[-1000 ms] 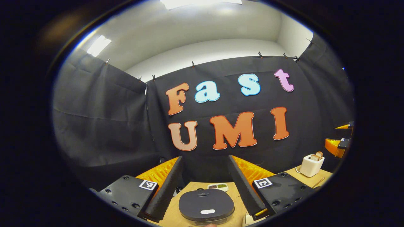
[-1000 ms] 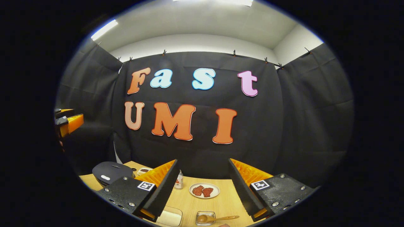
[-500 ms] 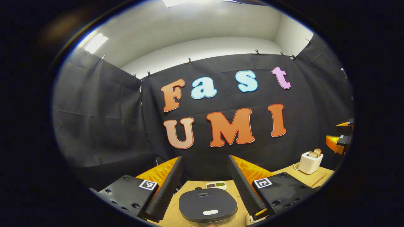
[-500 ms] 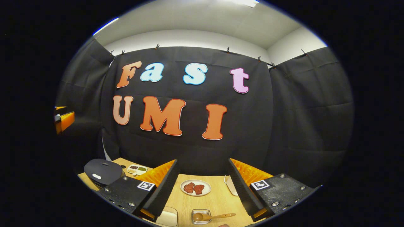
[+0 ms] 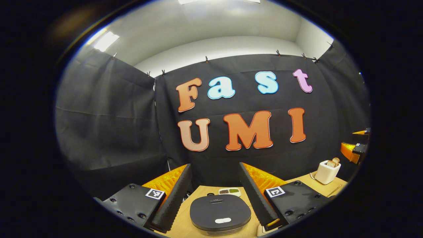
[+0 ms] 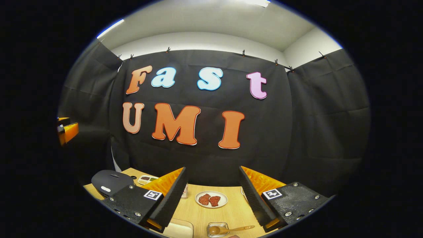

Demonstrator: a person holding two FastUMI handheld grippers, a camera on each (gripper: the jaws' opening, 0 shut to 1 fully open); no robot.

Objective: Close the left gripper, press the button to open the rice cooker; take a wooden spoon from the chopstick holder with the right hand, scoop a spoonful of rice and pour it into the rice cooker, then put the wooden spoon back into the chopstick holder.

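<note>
The rice cooker [image 5: 220, 213] sits on the table [image 5: 185, 228] right under my left gripper [image 5: 214, 195], lid down, with its pale button [image 5: 223, 220] at the near edge of the lid. My left gripper stands wide, its 2 fingers apart on either side of the cooker and touching nothing. I judge the first step not yet done: I should bring those fingers together first, then come straight down on the button with the joined tips, centred so they do not slide off onto the lid.

My right gripper [image 6: 213, 195] is also wide and empty, well above the table. Below it, the wooden spoon [image 6: 228, 229] lies with its bowl in a small clear dish [image 6: 216, 229], handle pointing right. A clear tub [image 6: 178, 229] of what looks like rice is just left of that. Farther back, a plate [image 6: 211, 199] holds 2 reddish pieces. Behind the cooker is a small divided tray [image 5: 229, 191] with dark and green fillings, and a white holder [image 5: 327, 172] at the far right carries pale pieces.
</note>
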